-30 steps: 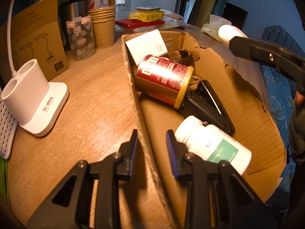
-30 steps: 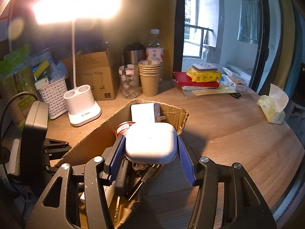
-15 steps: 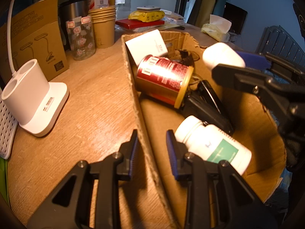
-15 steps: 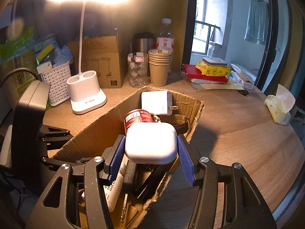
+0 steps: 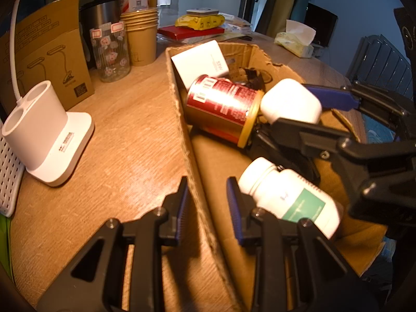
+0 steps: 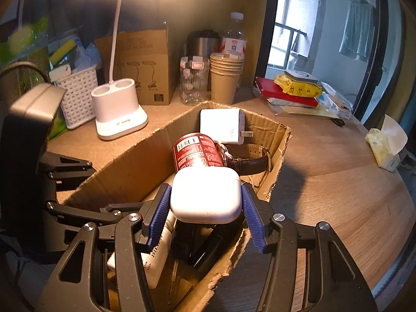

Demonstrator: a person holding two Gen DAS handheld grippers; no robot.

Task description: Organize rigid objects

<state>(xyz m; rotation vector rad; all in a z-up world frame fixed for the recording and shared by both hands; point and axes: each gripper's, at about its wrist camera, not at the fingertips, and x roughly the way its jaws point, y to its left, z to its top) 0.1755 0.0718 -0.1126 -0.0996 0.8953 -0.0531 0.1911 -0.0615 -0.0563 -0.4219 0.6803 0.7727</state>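
Observation:
An open cardboard box (image 5: 182, 119) (image 6: 135, 166) lies on the wooden table. In it are a red can (image 5: 221, 106) (image 6: 197, 153) on its side, a white pill bottle (image 5: 286, 195) (image 6: 156, 254), a white charger (image 5: 200, 62) (image 6: 221, 126), a dark-strapped watch (image 6: 247, 161) and a black object (image 5: 286, 153). My right gripper (image 6: 205, 202) (image 5: 288, 104) is shut on a white earbud case (image 6: 205, 195) (image 5: 291, 101), held over the box just past the can's gold end. My left gripper (image 5: 208, 197) straddles the box's near wall, one pad against it and a gap at the other.
A white lamp base (image 5: 46, 135) (image 6: 119, 111) stands left of the box. Behind are a brown carton (image 5: 46, 52), a glass jar (image 5: 110, 52), stacked paper cups (image 5: 141, 39), a red book with a yellow pack (image 6: 296, 88) and a white basket (image 6: 78, 93). A tissue pack (image 6: 384, 145) sits far right.
My right gripper has come down and leftward into the box with the white case, now close to the can. The left gripper and the box contents have stayed put.

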